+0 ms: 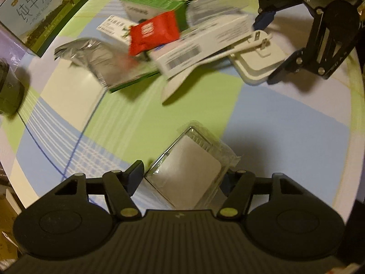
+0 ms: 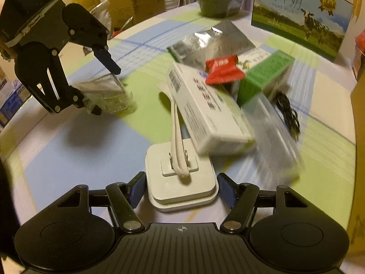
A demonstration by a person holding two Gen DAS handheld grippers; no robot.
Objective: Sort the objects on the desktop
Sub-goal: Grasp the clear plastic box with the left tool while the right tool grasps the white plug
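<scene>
Here the left gripper (image 1: 182, 178) has its fingers (image 1: 136, 173) on either side of a clear plastic box (image 1: 189, 166) with a white card inside; the left pad touches the box's side, while the right pad is partly hidden behind the box's corner, so I cannot tell whether the grip is firm. Seen from the right wrist, the box appears to sit between those fingers, low over the counter (image 2: 75, 150).

The right gripper (image 2: 181, 190) straddles a white plug adapter (image 2: 180, 182) lying prongs-up. Its left pad sits against the adapter's edge and the right pad is just beside the other edge, contact there uncertain. A white cable (image 2: 176, 132) runs from the prongs away toward the pile.

Beyond the adapter lies a heap: a long white carton (image 2: 205, 111) with a barcode, a red packet (image 2: 222, 72) on top, a green box (image 2: 267, 77), a silver foil pouch (image 2: 212, 42), a blurred clear bag (image 2: 273, 132) and a coiled black cord (image 2: 288, 114). Farther back stand a milk carton box (image 2: 301, 16) with a cow picture and a dark pot (image 2: 216, 0). The counter wears a checked cloth of blue, green and cream.
</scene>
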